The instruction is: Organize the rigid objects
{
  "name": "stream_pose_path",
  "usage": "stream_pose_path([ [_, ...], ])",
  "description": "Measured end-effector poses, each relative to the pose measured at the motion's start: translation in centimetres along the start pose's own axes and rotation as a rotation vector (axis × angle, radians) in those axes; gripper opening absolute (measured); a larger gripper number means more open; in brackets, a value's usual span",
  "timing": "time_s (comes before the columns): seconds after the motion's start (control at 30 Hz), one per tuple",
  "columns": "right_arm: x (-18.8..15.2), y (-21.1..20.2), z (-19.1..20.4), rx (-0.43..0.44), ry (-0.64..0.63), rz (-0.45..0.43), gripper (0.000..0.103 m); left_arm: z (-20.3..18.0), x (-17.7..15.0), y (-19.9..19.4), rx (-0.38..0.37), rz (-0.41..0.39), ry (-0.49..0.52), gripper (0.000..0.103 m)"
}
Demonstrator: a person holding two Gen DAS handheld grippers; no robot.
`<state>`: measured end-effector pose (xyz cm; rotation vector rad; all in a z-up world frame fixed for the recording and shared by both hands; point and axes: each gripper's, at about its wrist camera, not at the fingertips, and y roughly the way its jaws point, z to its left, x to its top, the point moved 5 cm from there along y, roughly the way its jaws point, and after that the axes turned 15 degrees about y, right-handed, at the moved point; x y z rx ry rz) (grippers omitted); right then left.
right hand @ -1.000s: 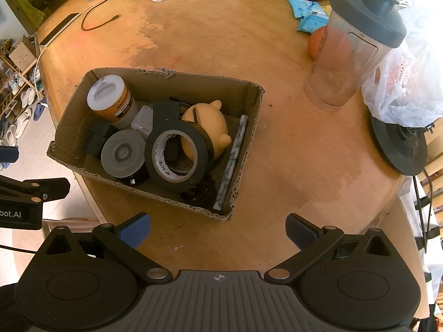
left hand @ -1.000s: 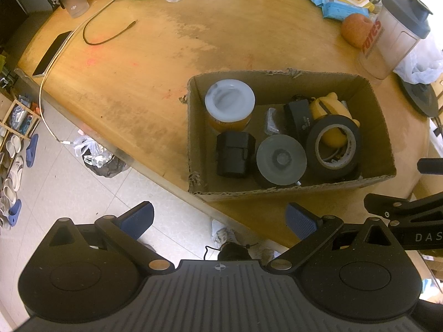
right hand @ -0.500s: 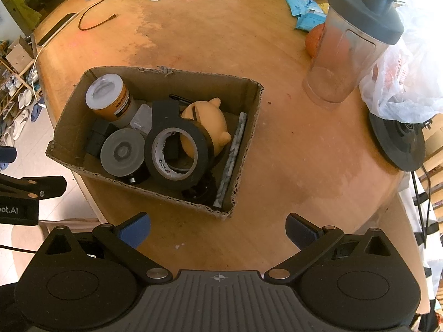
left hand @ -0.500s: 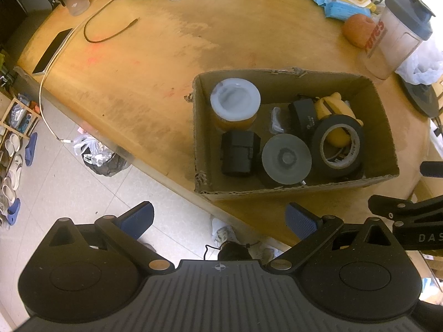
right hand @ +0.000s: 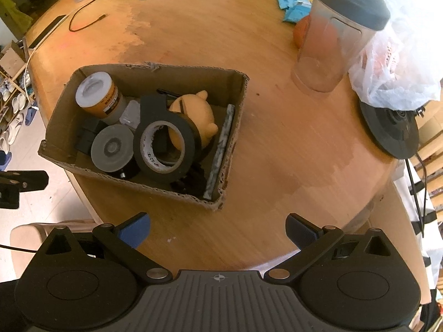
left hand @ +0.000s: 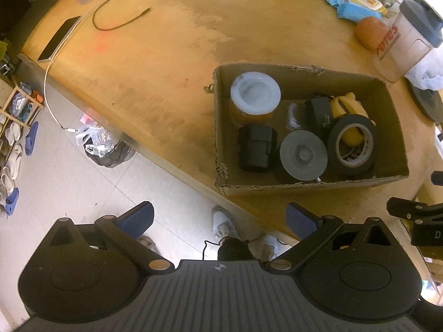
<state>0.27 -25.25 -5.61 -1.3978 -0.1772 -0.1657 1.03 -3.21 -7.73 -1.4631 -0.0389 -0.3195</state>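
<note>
A cardboard box (left hand: 310, 188) (right hand: 138, 185) sits near the front edge of the round wooden table. It holds a white-lidded amber jar (left hand: 254, 96) (right hand: 97, 94), a black tape roll (left hand: 351, 144) (right hand: 166, 146), a grey disc (left hand: 303, 155) (right hand: 112, 148), a black block (left hand: 256, 152), a yellow toy (left hand: 343, 105) (right hand: 196, 119) and a grey bar (right hand: 220, 146). My left gripper (left hand: 218, 218) is open and empty, short of the box over the floor and table edge. My right gripper (right hand: 217, 229) is open and empty, above the table right of the box.
A clear shaker bottle with a dark lid (right hand: 335, 36) (left hand: 407, 38), a white plastic bag (right hand: 398, 69), a black round base (right hand: 390, 127), blue packets (left hand: 351, 5), a black cable (left hand: 116, 25) and a phone (left hand: 58, 38) lie on the table. A trash bag (left hand: 105, 146) lies on the floor.
Both grippers have drawn back and up a little from the box, so it looks smaller. Both stay open and empty. The box contents have not moved.
</note>
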Motion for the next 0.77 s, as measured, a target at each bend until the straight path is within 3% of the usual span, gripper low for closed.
stream_pose_path([
  [0.77,0.5,0.9,-1.0,-0.002,0.02,0.037,0.103,1.7,0.9,0.4,-0.029,0.002,-0.038,0.103],
])
